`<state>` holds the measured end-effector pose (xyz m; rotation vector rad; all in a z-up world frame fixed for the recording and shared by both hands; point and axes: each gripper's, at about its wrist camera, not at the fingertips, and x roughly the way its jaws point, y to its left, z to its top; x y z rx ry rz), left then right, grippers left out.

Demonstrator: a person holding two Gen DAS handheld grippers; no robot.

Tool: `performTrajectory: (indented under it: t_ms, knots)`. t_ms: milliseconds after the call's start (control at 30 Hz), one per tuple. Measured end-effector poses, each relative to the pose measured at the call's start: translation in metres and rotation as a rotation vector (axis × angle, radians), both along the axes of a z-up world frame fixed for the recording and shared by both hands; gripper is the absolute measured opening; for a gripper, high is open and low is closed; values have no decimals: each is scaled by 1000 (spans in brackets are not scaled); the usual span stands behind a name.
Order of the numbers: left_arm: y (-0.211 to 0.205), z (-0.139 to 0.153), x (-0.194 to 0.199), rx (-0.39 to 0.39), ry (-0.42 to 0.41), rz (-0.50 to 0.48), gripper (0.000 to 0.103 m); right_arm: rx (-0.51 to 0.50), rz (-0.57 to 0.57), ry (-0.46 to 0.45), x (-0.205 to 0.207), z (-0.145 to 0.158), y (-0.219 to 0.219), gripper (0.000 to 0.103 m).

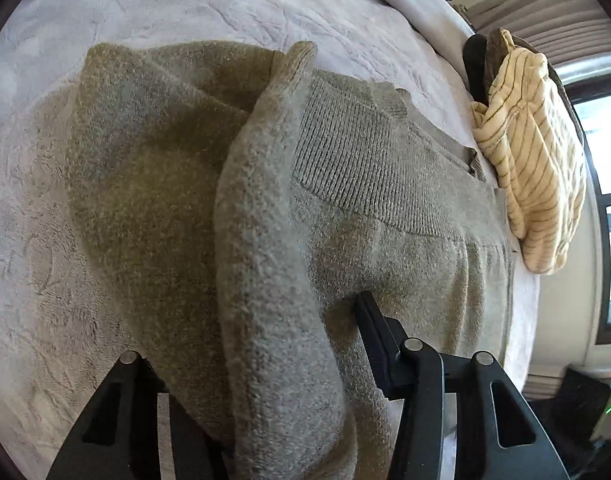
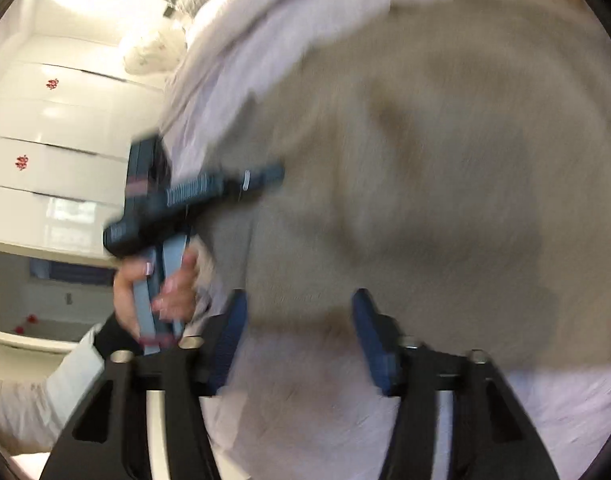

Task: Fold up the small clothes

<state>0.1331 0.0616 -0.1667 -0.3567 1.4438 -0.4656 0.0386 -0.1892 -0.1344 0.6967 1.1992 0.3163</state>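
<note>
Left wrist view shows me the olive knit garment (image 1: 185, 184) on the bed (image 1: 225, 4), partly folded, one fold raised between my left claw's (image 1: 261, 340) half-closed jaws; whether they pinch it I cannot tell. My right claw (image 2: 299, 320) hangs parted and empty above it, so I judge further folds remain, and the striped garment (image 1: 533, 160) waits unfolded beside.

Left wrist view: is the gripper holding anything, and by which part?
The left gripper appears closed on the olive fleece garment, pinching a thick raised fold of it; one of the fingers is hidden under the fabric.
</note>
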Motion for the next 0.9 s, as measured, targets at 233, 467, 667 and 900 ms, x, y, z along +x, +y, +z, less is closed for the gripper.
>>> performTrajectory:
  t_ms: [233, 467, 667, 900]
  knots:
    - [2, 16, -3, 43, -60, 38, 26, -202, -35, 22, 65, -26, -20, 8]
    - [-24, 69, -10, -3, -162, 26, 26, -156, 1, 60, 64, -66, -22, 7]
    - [-108, 120, -17, -38, -266, -113, 26, 11, -43, 41, 43, -58, -68, 8]
    - [-225, 139, -43, 10, -363, -339, 27, 164, -287, -26, -7, -48, -157, 9]
